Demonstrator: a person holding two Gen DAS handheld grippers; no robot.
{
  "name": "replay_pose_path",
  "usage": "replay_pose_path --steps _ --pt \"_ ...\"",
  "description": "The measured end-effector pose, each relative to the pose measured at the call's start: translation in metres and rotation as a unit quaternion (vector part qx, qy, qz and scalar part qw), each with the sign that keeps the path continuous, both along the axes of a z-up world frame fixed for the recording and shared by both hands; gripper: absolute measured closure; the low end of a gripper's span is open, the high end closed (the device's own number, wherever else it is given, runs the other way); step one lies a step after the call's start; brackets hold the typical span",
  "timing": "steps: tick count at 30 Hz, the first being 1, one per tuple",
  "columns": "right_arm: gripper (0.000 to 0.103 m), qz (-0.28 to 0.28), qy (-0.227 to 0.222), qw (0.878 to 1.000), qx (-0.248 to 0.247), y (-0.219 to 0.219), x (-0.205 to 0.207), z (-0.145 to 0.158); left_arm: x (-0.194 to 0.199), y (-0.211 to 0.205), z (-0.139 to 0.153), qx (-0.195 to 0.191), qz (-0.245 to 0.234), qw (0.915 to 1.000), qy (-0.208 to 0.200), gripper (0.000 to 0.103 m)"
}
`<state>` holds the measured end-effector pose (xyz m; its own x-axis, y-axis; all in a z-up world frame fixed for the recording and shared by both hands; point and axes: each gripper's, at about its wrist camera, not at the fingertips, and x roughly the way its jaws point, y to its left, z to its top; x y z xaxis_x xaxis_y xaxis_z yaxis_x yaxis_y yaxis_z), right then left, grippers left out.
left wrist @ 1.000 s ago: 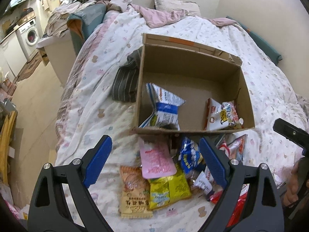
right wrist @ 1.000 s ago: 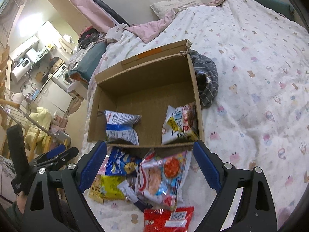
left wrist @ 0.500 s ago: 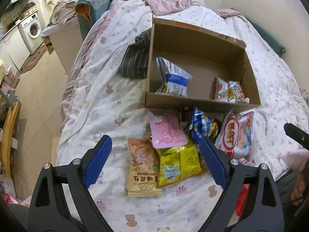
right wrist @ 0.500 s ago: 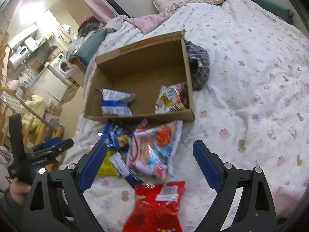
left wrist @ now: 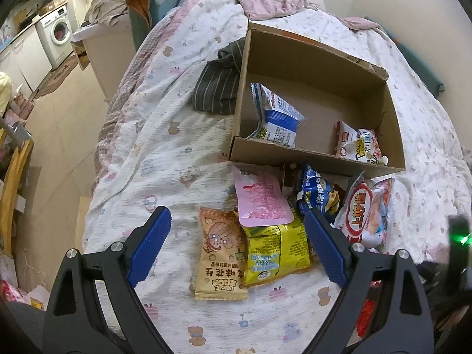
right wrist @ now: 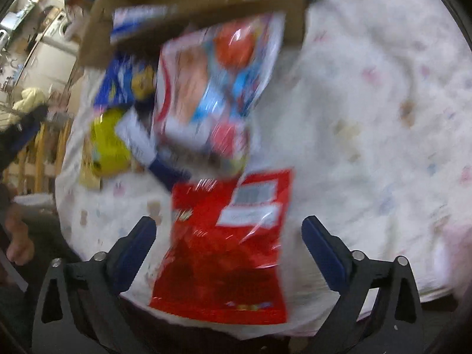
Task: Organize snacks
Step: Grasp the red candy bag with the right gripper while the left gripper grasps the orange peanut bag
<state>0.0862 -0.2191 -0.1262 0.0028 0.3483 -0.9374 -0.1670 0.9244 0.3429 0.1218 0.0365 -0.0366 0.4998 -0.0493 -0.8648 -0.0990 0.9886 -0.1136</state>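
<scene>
L gripper [left wrist: 237,246] jaws wide, nothing held; orange snack packet [left wrist: 219,258] & yellow bag [left wrist: 275,252] lie between its fingers, cardboard box [left wrist: 312,159] ahead. R gripper [right wrist: 228,249] jaws wide, just been opening, over red snack bag [right wrist: 227,247], not pressing it; view blurred.

Between the jaws of the left hand-held gripper, the orange snack packet [left wrist: 220,255] carries upside-down lettering that reads "UNCLE POPS" above Chinese characters. The white packet [left wrist: 360,147] in the cardboard box [left wrist: 309,155] beyond shows "Pow". Print on the other packets is too small or blurred to read.
</scene>
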Motion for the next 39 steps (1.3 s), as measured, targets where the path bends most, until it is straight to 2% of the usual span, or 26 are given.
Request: replay_pose_path --steps 6,10,11,13,18,24,26,27,31,36,38,39 --pt "0.0 0.067 -0.015 0.993 -0.1 0.039 -0.007 -0.022 0.002 0.003 -0.001 -0.006 0.01 0.9999 0.003 0.013" --pt "0.001 0.072 -0.022 0.991 -0.108 0.04 -0.007 -0.022 0.0 0.006 -0.003 0.002 0.012 0.9999 0.003 0.013" --pt "0.002 0.071 -0.024 0.992 -0.106 0.038 -0.007 -0.02 0.0 0.007 -0.004 0.002 0.014 0.9999 0.006 0.013" --pt "0.017 0.068 -0.032 0.991 -0.108 0.032 -0.005 -0.013 0.001 0.01 -0.006 -0.001 0.02 0.9997 0.011 0.013" --pt "0.038 0.067 -0.033 0.995 -0.068 0.016 -0.005 0.003 0.001 0.02 -0.008 -0.006 0.039 0.9991 0.017 0.013" --pt "0.044 0.074 -0.033 0.996 0.037 0.007 -0.011 0.043 0.002 0.027 -0.009 -0.018 0.053 0.9982 0.022 0.013" --pt "0.045 0.081 -0.071 0.992 0.072 0.006 -0.011 0.061 0.003 0.029 -0.012 -0.017 0.057 0.9978 0.028 0.013" --pt "0.045 0.086 -0.109 0.987 0.08 0.007 -0.011 0.077 0.003 0.03 -0.013 -0.019 0.059 0.9976 0.032 0.013" --pt "0.045 0.061 -0.2 0.974 0.082 0.003 -0.006 0.114 0.006 0.031 -0.024 -0.028 0.059 0.9963 0.055 0.013" --pt "0.045 -0.017 -0.212 0.971 0.107 -0.016 0.019 0.119 0.018 0.041 -0.056 -0.054 0.064 0.9888 0.124 0.014" --pt "0.045 -0.032 -0.212 0.97 0.114 -0.02 0.024 0.119 0.021 0.044 -0.069 -0.054 0.068 0.9856 0.145 0.021" --pt "0.045 -0.036 -0.212 0.97 0.114 -0.017 0.024 0.114 0.022 0.043 -0.077 -0.053 0.067 0.9837 0.159 0.029"
